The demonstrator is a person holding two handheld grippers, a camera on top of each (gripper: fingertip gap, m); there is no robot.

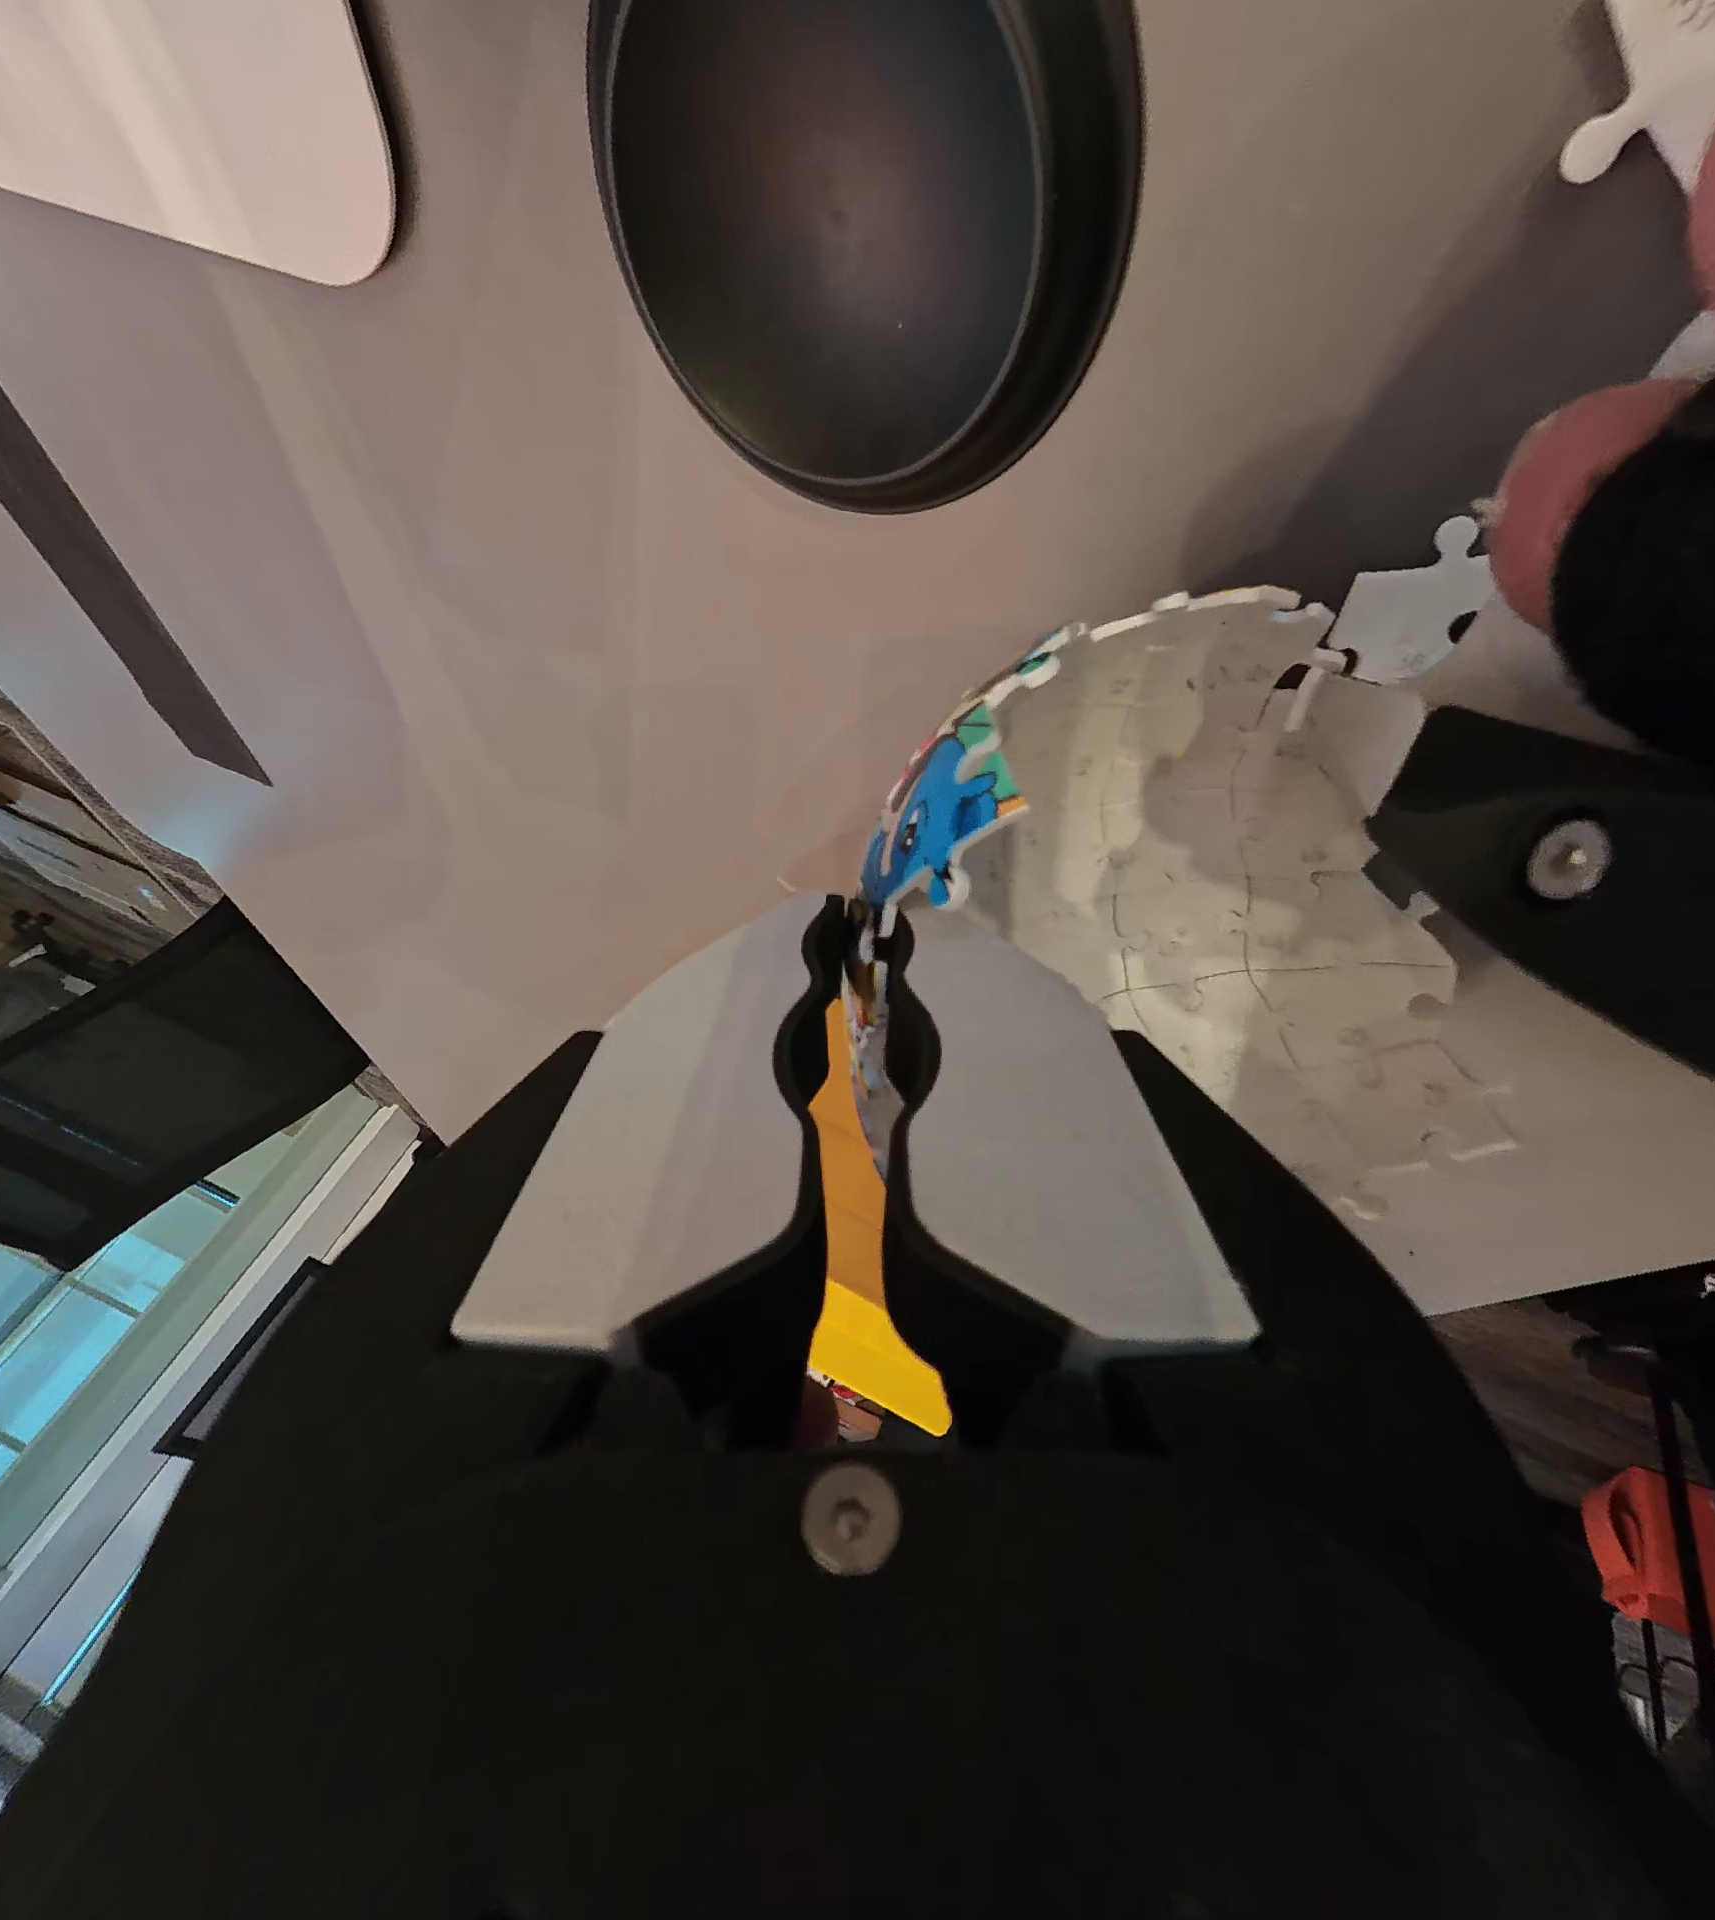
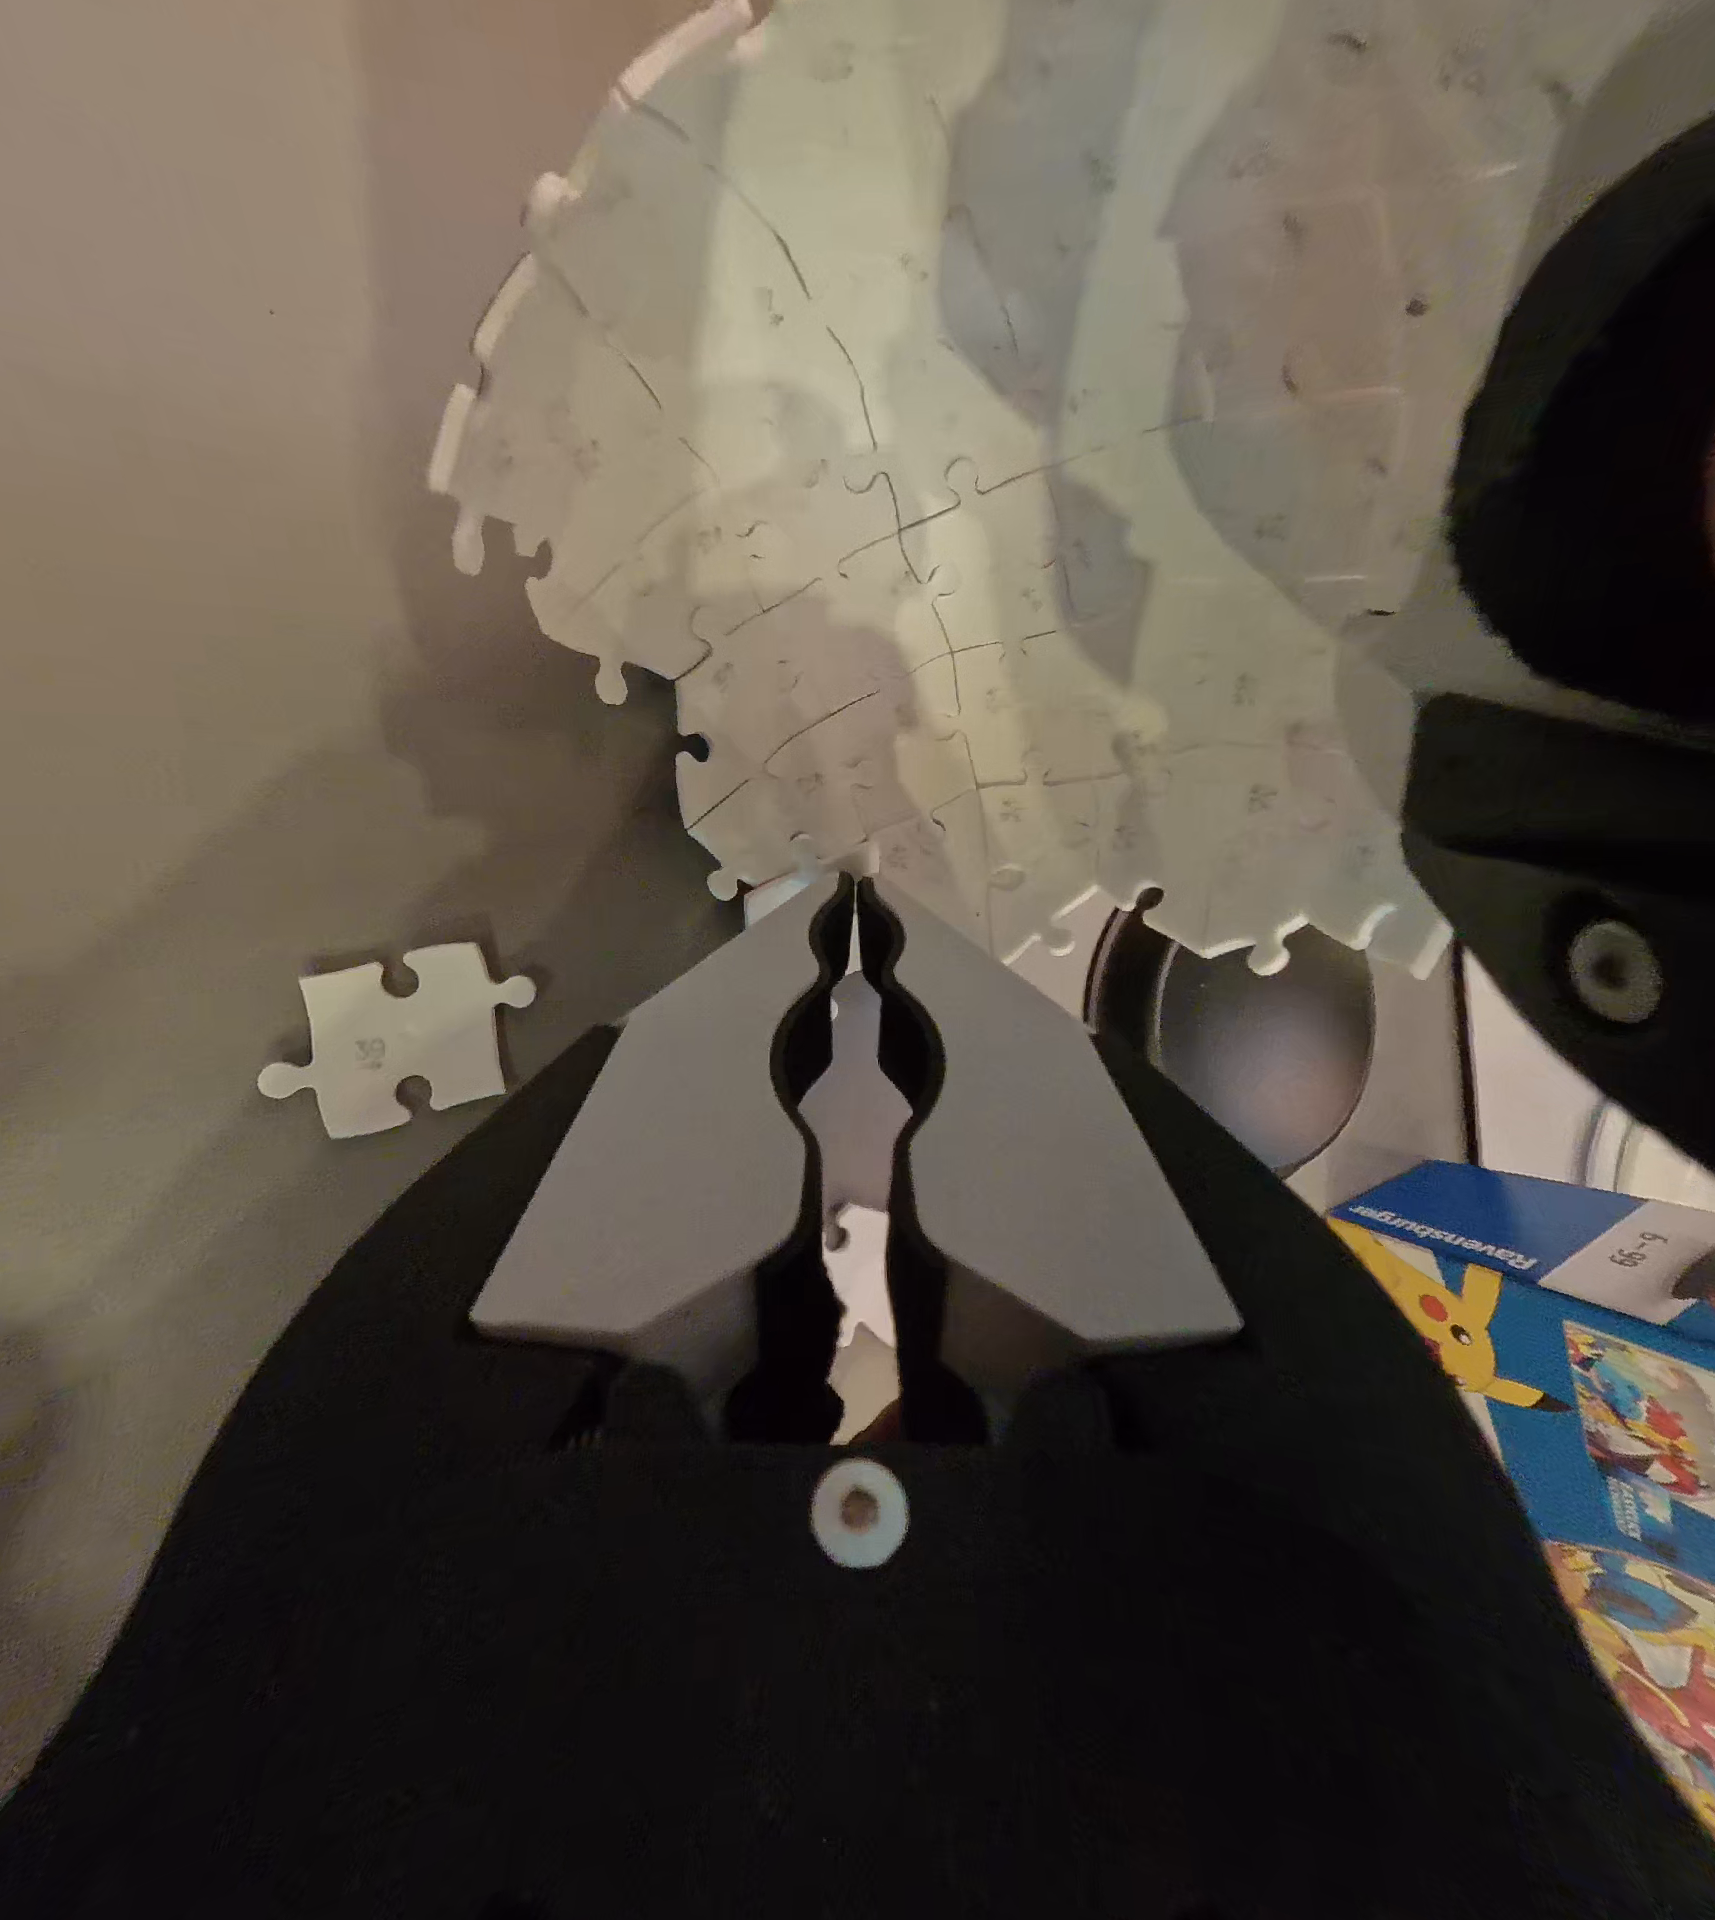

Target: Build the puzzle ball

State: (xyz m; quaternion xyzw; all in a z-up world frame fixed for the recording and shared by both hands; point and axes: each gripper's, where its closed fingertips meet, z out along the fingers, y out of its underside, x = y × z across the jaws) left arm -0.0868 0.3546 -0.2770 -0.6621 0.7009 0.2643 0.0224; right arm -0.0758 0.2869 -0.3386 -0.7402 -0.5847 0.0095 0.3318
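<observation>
The partly built puzzle ball [image 1: 1196,852] is a curved shell of joined pieces. Its white inside faces both cameras and its printed blue outside shows at the left rim. My left gripper [image 1: 858,920] is shut on the shell's edge, with yellow print showing between its jaws. In the right wrist view the shell [image 2: 936,468] fills the top. My right gripper [image 2: 851,888] is shut on a thin white puzzle piece [image 2: 853,1288] held edge-on, its tip against the shell's lower rim. The right gripper [image 1: 1393,831] also shows in the left wrist view, at the shell's right edge. A white piece [image 1: 1409,618] juts from the top rim.
A black round bowl [image 1: 863,239] sits on the grey table behind the shell. A loose white piece [image 2: 396,1049] lies to the left. The blue puzzle box [image 2: 1611,1455] is at the lower right. Another loose piece [image 1: 1663,94] lies far right. A person's hand [image 1: 1570,509] is near the shell. My right fingertips sit around 9 centimeters from my left ones.
</observation>
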